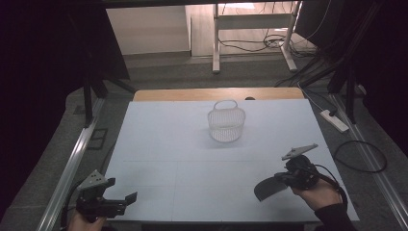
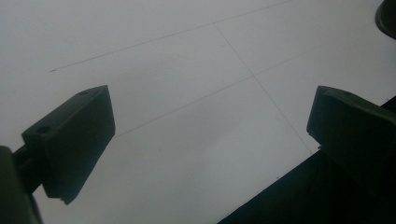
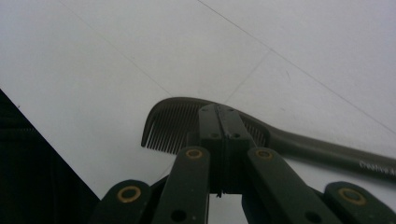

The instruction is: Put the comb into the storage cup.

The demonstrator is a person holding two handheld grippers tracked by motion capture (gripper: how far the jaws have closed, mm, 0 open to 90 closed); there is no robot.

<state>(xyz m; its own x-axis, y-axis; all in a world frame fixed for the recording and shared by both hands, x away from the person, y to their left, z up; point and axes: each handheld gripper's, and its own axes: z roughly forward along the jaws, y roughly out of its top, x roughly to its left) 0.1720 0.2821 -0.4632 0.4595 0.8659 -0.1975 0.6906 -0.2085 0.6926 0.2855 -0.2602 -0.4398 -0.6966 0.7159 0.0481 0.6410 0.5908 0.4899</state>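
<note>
The right gripper view shows teeth and a lettered handle on the dark comb (image 3: 187, 123); the high view gives just a dark blade near the table's (image 1: 159, 144) near right corner. Its long axis runs along the near edge. The right gripper (image 1: 284, 179) is clamped on it. The left gripper (image 1: 120, 198) gapes empty at the near left corner. A wire basket (image 1: 226, 122) stands toward the far edge.
</note>
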